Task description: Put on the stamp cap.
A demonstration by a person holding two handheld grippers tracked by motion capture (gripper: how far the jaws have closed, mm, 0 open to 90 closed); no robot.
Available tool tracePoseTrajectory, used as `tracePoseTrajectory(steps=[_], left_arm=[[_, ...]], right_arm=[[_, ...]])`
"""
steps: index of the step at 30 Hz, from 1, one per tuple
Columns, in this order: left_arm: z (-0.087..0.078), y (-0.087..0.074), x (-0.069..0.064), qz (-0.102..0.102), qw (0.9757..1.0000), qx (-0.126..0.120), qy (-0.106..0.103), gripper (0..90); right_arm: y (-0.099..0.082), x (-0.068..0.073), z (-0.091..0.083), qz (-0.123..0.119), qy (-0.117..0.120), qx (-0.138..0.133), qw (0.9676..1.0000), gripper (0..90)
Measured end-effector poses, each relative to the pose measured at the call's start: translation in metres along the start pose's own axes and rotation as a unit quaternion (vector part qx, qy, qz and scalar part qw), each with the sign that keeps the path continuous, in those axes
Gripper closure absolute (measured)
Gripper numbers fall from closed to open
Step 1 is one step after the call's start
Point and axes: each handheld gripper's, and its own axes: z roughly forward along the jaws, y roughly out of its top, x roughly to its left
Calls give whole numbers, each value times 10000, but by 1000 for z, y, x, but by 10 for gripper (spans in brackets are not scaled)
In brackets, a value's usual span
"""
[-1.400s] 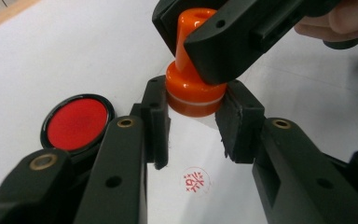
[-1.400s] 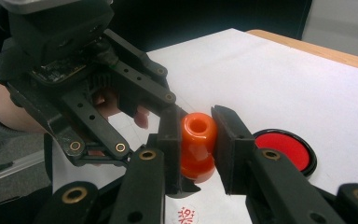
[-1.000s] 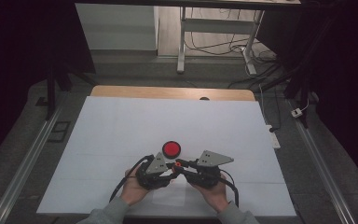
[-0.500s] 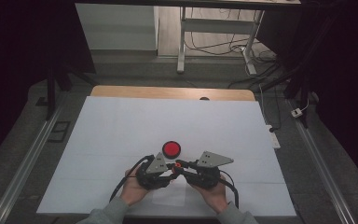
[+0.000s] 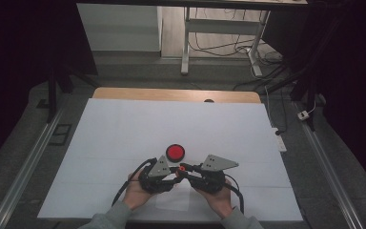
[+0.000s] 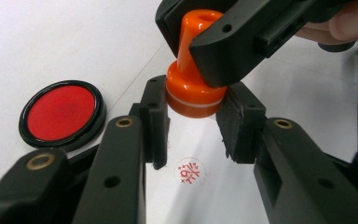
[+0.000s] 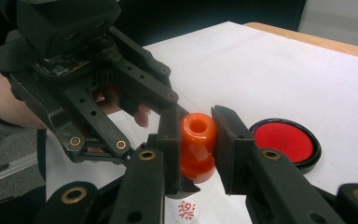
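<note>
We see the right gripper (image 7: 196, 140) clenched on the neck of an orange stamp (image 7: 197, 145), its two black jaws pressed against either side of the narrow upper handle, and the stamp hangs clear of the paper. In the left gripper view the same orange stamp (image 6: 194, 79) sits between the jaws of the left gripper (image 6: 193, 121), whose pads flank the stamp's wide base; the left pad looks just apart from it and the right pad lies close against it, so we cannot tell whether this gripper grips the stamp or merely brackets it. Directly below the stamp, on the white sheet (image 6: 56, 42), lies a small round red imprint (image 6: 189, 171). Just beside the grippers rests a round red ink pad (image 6: 61, 113) in a black rim, open and flat on the sheet. From above, both hands meet near the front edge of the table, the left hand (image 5: 136, 191) and right hand (image 5: 217, 198) holding the grippers tip to tip, with the ink pad just beyond them.
</note>
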Motion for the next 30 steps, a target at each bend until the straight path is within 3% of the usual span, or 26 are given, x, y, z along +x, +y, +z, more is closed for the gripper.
tracePoseTrajectory(steps=[11, 20, 30], left_arm=[[0, 0, 2, -74, 10000, -12, -8, 602], [2, 0, 3, -135, 9998, 103, -65, 457], [-3, -1, 7, -215, 9997, 141, 27, 373]], right_arm=[[1, 0, -1, -32, -4, -30, 10000, 724], [2, 0, -1, -67, -12, -84, 9999, 724], [4, -2, -5, -61, -59, -137, 9999, 724]])
